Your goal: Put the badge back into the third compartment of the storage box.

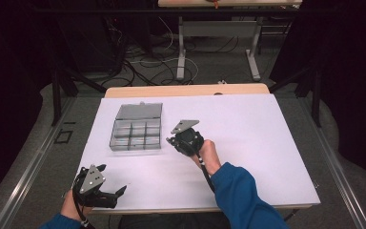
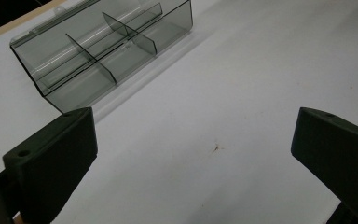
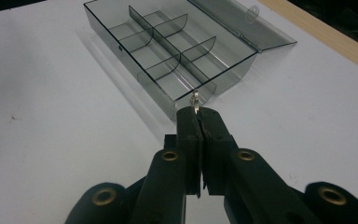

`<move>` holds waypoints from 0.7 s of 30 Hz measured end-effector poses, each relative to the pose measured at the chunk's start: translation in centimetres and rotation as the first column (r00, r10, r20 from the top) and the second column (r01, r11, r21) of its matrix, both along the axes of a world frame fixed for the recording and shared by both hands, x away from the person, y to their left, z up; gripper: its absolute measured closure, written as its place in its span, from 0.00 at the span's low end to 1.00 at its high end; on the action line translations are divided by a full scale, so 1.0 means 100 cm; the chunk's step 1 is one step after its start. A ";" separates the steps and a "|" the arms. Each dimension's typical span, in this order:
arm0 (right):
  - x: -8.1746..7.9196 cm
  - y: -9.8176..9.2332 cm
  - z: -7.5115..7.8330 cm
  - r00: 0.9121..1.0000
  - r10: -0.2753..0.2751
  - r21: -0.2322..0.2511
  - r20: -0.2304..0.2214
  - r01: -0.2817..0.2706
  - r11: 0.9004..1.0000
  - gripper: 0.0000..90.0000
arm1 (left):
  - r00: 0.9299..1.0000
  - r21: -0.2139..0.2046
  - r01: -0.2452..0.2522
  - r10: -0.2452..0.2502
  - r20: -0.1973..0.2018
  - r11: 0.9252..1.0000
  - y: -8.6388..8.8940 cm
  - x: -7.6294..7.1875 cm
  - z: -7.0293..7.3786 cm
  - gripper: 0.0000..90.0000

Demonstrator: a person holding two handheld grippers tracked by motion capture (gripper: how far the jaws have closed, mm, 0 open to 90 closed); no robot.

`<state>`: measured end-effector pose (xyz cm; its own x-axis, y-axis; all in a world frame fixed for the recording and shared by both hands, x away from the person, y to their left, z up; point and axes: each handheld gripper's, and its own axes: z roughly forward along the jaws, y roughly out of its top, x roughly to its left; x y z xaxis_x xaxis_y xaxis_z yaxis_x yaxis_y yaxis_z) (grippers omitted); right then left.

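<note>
A clear grey compartment box [image 1: 136, 129] lies on the white table with its lid folded open at the back; its compartments look empty. My right gripper [image 1: 170, 140] hovers just right of the box, pointing at it. In the right gripper view the right gripper [image 3: 198, 112] is shut on a small silver metal part [image 3: 196, 99] that sticks out past the tips, close to the box's [image 3: 177, 51] near corner. My left gripper [image 1: 112, 180] rests at the table's front left edge, open. The left gripper view shows the box [image 2: 102, 51] ahead and bare table between the wide-apart jaws of the left gripper [image 2: 196, 144].
The white table top [image 1: 248, 143] stretches wide to the right of the box and in front of it. A wooden strip [image 1: 186, 89] runs along its far edge. Beyond it stand another table's legs [image 1: 181, 52] and cables on the floor.
</note>
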<state>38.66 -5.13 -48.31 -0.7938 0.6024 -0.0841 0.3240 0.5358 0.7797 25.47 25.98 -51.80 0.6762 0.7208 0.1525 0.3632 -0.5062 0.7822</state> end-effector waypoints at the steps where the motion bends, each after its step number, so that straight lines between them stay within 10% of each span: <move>1: 0.000 0.001 0.002 1.000 -0.001 -0.001 -0.001 0.001 1.000 0.98 | 1.000 -0.002 -0.003 0.003 0.000 1.000 0.000 0.000 0.000 0.00; 21: 0.014 0.011 0.016 0.999 -0.024 -0.013 0.043 0.025 1.000 0.98 | 1.000 -0.001 -0.003 0.003 0.000 1.000 0.000 0.000 0.000 0.00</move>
